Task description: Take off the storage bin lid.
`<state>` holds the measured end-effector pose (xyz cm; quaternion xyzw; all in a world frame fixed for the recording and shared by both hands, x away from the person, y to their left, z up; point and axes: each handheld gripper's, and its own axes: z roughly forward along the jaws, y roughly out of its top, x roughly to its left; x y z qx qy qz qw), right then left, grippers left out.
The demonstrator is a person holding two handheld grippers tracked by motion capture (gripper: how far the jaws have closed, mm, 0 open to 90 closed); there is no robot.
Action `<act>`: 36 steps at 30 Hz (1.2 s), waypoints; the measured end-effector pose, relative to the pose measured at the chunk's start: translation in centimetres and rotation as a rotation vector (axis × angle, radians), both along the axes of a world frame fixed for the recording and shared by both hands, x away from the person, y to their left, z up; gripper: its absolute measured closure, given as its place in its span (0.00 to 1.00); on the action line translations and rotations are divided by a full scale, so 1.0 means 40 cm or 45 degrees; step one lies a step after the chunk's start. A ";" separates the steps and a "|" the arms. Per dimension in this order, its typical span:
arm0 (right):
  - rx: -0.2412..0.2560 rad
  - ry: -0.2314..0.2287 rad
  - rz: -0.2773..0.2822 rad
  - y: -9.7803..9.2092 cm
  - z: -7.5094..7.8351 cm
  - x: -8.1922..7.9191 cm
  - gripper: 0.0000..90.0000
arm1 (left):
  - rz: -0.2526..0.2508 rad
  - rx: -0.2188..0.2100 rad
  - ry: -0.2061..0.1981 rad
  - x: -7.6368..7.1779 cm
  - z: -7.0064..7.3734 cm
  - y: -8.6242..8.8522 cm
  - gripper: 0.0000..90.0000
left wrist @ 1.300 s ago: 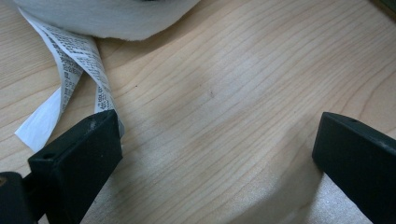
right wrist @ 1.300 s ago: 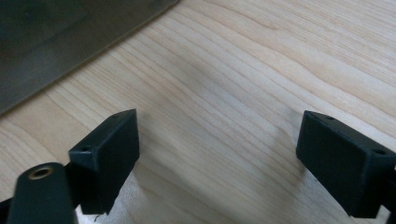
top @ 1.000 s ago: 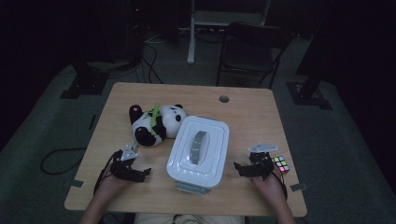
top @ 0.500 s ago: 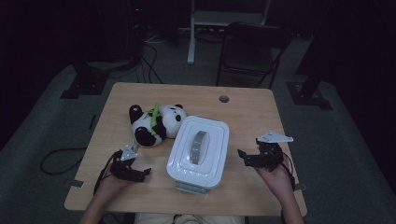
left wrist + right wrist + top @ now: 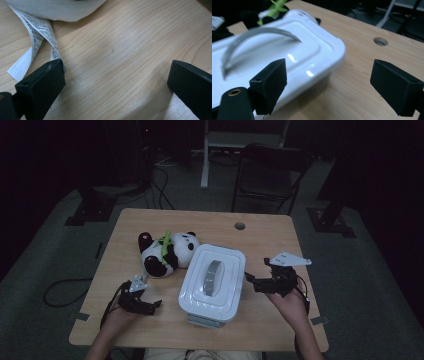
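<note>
A white lidded box (image 5: 222, 290) with a grey arched handle (image 5: 213, 276) stands at the middle of the wooden table (image 5: 280, 237). A panda plush (image 5: 165, 252) lies just left of the box, on its far side. My left gripper (image 5: 152, 306) rests open on the table near the front left, close to the box's left side. Its jaws span bare wood, with the panda's white fur and printed fabric tag (image 5: 37, 40) beyond the left jaw. My right gripper (image 5: 251, 282) is open, held just right of the box and pointing at it. The lid's corner (image 5: 332, 53) sits between its jaws.
A round cable hole (image 5: 240, 226) is cut in the table near its far edge; it also appears past the box as a hole (image 5: 380, 41). A dark chair (image 5: 270, 175) and stand legs are on the floor behind the table.
My right gripper has lifted off the table near the front right and moved forward, toward the box's right side. The left gripper has stayed put.
</note>
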<state>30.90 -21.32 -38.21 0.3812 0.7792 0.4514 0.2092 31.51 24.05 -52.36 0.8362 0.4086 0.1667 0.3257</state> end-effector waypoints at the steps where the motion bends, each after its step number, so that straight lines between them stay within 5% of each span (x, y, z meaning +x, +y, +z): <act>1: 0.030 0.002 0.035 0.013 0.006 0.001 0.15 | 0.001 -0.001 -0.001 0.000 0.000 0.000 0.02; 9: 0.108 0.033 0.169 0.092 -0.004 0.002 0.14 | 0.000 -0.001 -0.001 0.000 0.000 0.000 0.02; 19: 0.090 0.106 0.329 0.209 -0.036 -0.013 0.14 | 0.000 0.001 0.000 0.000 0.000 0.000 0.02; 27: 0.035 0.139 0.379 0.258 -0.065 -0.015 0.18 | 0.000 0.001 0.000 0.000 0.000 0.000 0.02; 36: -0.030 0.059 0.394 0.274 -0.072 -0.028 0.26 | 0.000 0.001 0.000 0.000 0.000 0.000 0.02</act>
